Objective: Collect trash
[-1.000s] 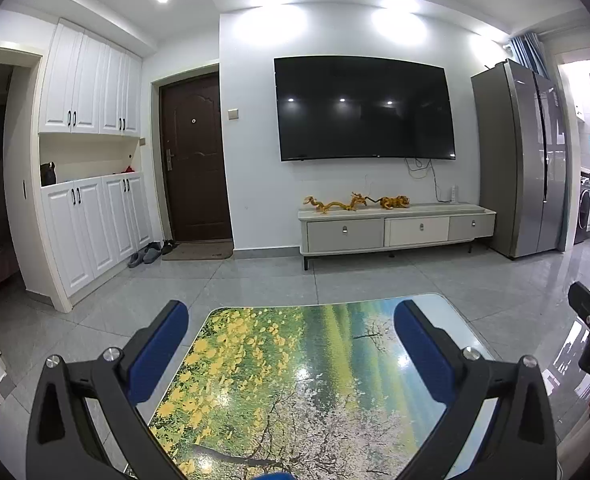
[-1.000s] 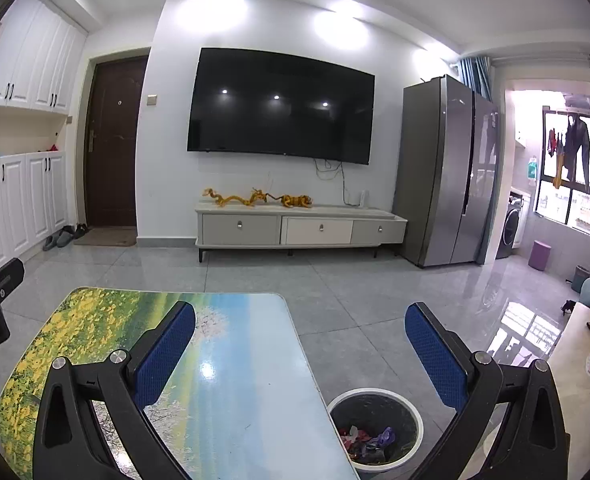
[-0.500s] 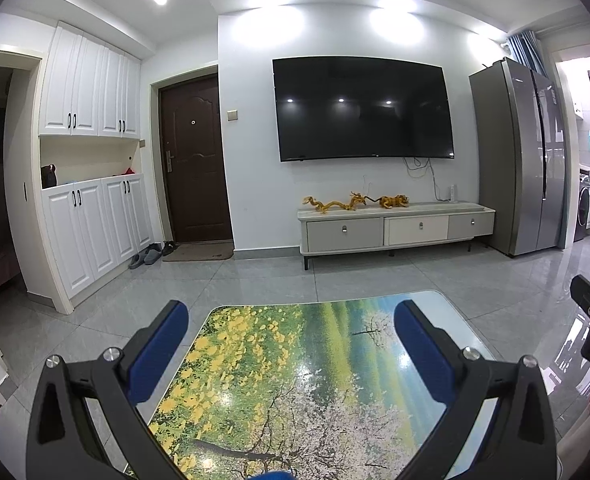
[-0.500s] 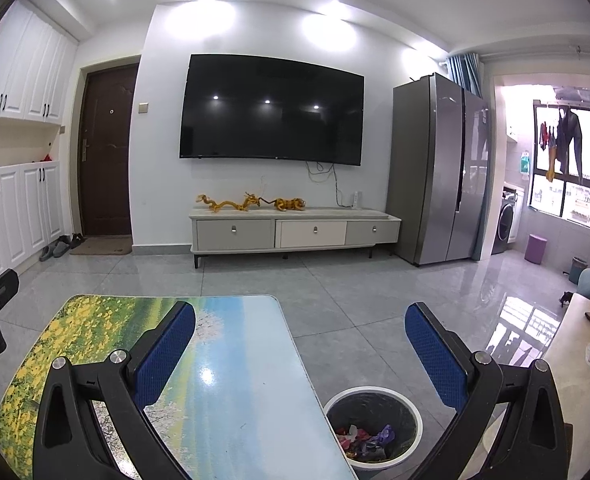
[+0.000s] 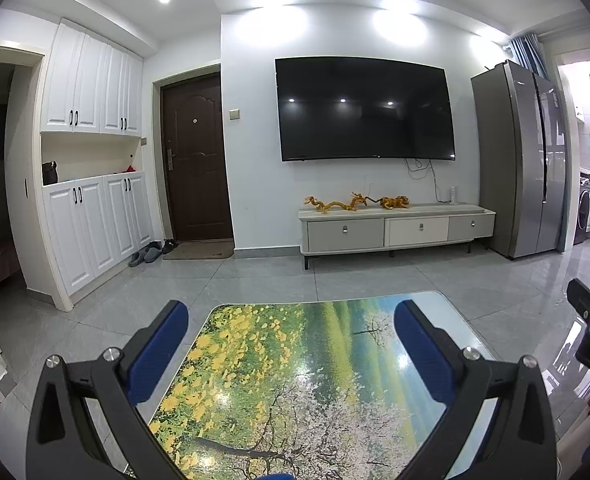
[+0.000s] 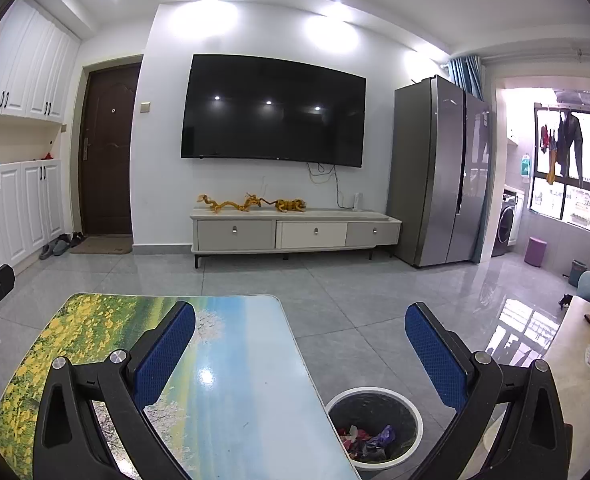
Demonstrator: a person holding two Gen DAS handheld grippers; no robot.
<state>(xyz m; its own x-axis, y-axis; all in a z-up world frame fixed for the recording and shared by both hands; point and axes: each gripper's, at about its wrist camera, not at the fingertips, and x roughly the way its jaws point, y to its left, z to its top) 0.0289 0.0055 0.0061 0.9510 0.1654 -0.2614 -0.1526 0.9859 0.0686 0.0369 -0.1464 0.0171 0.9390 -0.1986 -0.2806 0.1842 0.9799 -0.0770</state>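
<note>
Two grippers hover over a glossy rectangular tabletop (image 5: 315, 380) printed with yellow flowers, white blossom and a blue-green landscape. The left gripper (image 5: 291, 344) has its jaws spread wide with nothing between them; its fingers (image 5: 157, 350) are black angular frames faced with blue, finely dimpled rubber pads. The right gripper (image 6: 301, 354) is likewise spread wide and empty, its textured blue pads (image 6: 435, 356) set above the tabletop's rounded right edge and the floor beyond it.

Just beside that edge, on the grey polished floor tiles (image 6: 355, 300), stands a round trash bin (image 6: 413, 412) with a white rim and a crinkled black liner. Crumpled wrappers (image 6: 369, 438) in red, purple and dark tones lie in its bottom.

Against the far white wall hangs a large black television (image 5: 365, 110), above a low TV cabinet (image 5: 395, 228) with three flat drawers, carrying golden dragon-shaped figurines (image 5: 355, 202). A tall brushed-steel refrigerator (image 5: 519, 160) stands to its right, a dark brown panelled door (image 5: 197, 160) and white panelled cupboards (image 5: 95, 168) to its left.
</note>
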